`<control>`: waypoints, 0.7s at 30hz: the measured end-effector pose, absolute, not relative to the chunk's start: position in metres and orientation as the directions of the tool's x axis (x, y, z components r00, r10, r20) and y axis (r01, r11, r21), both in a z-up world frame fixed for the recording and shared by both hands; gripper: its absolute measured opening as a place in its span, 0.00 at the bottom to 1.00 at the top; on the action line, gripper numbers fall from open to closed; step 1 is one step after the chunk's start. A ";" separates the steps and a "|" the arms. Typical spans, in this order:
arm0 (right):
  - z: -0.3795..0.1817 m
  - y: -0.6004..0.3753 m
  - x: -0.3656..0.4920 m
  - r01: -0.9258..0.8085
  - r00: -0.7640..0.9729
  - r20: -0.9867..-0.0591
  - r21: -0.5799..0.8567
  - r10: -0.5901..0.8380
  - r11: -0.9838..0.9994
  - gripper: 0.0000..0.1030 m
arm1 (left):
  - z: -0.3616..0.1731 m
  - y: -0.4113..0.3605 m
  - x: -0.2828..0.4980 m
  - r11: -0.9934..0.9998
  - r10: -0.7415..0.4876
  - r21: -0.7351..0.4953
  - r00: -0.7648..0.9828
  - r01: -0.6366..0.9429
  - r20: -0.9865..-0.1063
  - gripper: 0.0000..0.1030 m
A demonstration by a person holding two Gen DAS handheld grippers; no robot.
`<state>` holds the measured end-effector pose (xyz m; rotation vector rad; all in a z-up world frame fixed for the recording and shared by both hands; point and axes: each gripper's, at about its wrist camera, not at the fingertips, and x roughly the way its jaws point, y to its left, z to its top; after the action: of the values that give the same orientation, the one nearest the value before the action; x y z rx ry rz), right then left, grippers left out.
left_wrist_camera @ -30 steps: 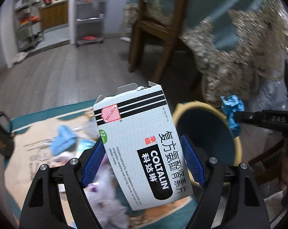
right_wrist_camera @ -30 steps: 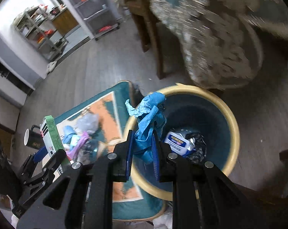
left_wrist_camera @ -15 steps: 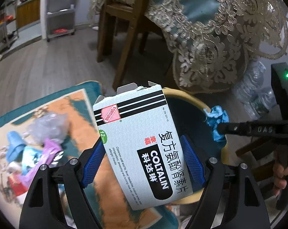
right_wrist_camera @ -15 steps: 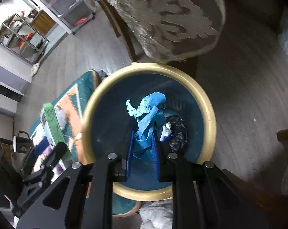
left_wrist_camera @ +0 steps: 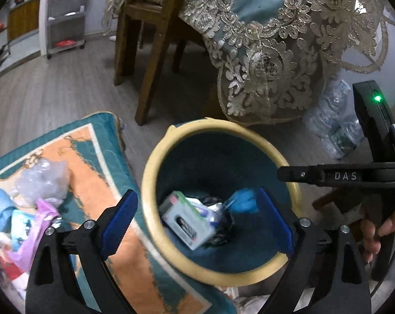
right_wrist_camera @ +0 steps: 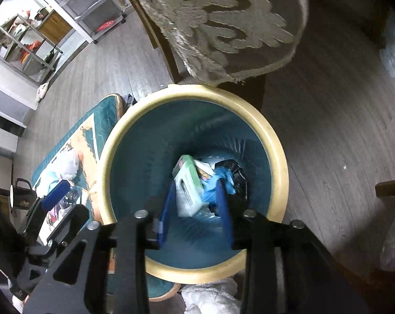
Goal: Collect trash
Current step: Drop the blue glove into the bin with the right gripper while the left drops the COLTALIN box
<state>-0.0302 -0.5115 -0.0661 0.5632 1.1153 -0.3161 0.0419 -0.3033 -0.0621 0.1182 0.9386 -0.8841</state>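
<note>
Over the round bin (left_wrist_camera: 155, 157), I have both grippers pointing steeply down into its teal interior. My left gripper (left_wrist_camera: 197, 217) stands with its jaws very wide and opening, nothing between the blue pads (left_wrist_camera: 119, 217); the bin's cream rim runs between them in the left wrist view. My right gripper (right_wrist_camera: 197, 204) is also opening, its jaws roughly half apart and gripping nothing.

The white medicine box (left_wrist_camera: 188, 222), with a green edge, sits blurred and tilted on the heap at the bottom of the bin, clear of both sets of pads. Just beside it is the crumpled blue tissue (left_wrist_camera: 243, 200), against dark foil-like scraps. In the right wrist view the box (right_wrist_camera: 188, 183) and the tissue (right_wrist_camera: 218, 183) appear between my right pads, but well below them.

The bin stands on grey plank floor, touching the edge of a teal and orange rug (left_wrist_camera: 98, 162) where a clear plastic wad (left_wrist_camera: 41, 180) and purple and blue litter lie. A lace-trimmed tablecloth (left_wrist_camera: 263, 60) hangs just above the bin's far rim.
</note>
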 end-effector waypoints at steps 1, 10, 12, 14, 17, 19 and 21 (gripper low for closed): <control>-0.065 -0.510 -0.029 0.504 0.417 -0.908 0.262 0.034 0.823 0.41 | -0.061 -0.300 0.042 0.658 -0.605 -0.266 0.284 0.705 -0.743 0.89; -0.043 -0.476 -0.015 0.431 0.462 -0.887 0.245 0.020 0.869 0.59 | -0.039 -0.242 0.053 0.736 -0.540 -0.197 0.387 0.648 -0.747 0.89; -0.038 -0.465 -0.011 0.411 0.481 -0.876 0.246 0.021 0.878 0.64 | -0.034 -0.232 0.055 0.749 -0.526 -0.185 0.401 0.636 -0.750 0.89; -0.032 -0.455 -0.008 0.390 0.497 -0.868 0.237 0.013 0.890 0.68 | -0.028 -0.218 0.056 0.766 -0.497 -0.152 0.425 0.625 -0.756 0.89; -0.025 -0.436 -0.002 0.345 0.511 -0.860 0.222 0.016 0.912 0.75 | -0.018 -0.200 0.059 0.786 -0.454 -0.109 0.450 0.609 -0.769 0.90; -0.023 -0.422 0.004 0.322 0.509 -0.860 0.223 0.030 0.920 0.80 | -0.011 -0.187 0.063 0.795 -0.438 -0.094 0.460 0.599 -0.772 0.90; -0.021 -0.410 0.009 0.301 0.510 -0.859 0.218 0.036 0.928 0.81 | -0.004 -0.173 0.068 0.798 -0.429 -0.087 0.461 0.596 -0.777 0.90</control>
<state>0.0089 -0.4104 -0.0215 0.3633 1.0288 -0.1640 0.0685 -0.1730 -0.0042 0.2088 0.8902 -0.6360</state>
